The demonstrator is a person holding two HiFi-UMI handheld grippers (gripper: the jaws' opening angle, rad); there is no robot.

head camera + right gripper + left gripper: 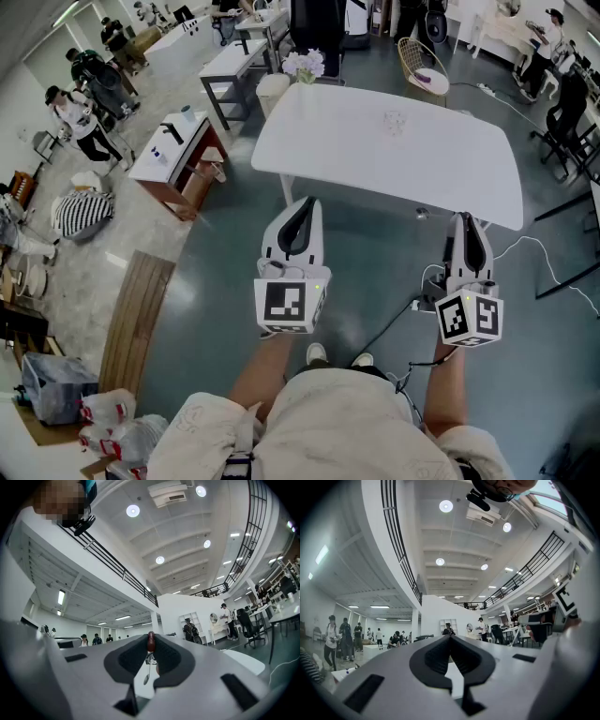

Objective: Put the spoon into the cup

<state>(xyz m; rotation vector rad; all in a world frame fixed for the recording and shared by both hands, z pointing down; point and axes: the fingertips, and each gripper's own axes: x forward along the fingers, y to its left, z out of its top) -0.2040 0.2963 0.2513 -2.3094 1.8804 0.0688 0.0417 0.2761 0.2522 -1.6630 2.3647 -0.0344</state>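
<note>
The right gripper's (151, 637) pads are closed on the spoon (150, 643). They pinch its dark red handle at the very tips. The thin stem runs down into the hollow between the jaws, and the small bowl hangs free there (it touches neither pad, as far as can be seen). The left gripper's (450, 637) jaws are together at the tips with nothing between them.

In the head view both grippers are held out in front of the waist, side by side and apart, the left gripper (302, 208) and the right gripper (464, 223) both aimed ahead at the table (375, 164). Each is tipped a little upward, so the gripper views take in mostly ceiling and balcony rail. A bare forearm (258, 375) leads back from the left one. The hands themselves are covered by the marker cubes (289, 302).

The spoon cannot be made out in the head view, because the right jaws hide it from above. The cup (394, 120) is only a faint clear shape on the far middle of the table, well apart from both grippers, and its rim and contents are too pale to read. The table's right corner is cut short by the floor cables and the frame's curve. People stand far off at the room's left edge, too small to detail.
</note>
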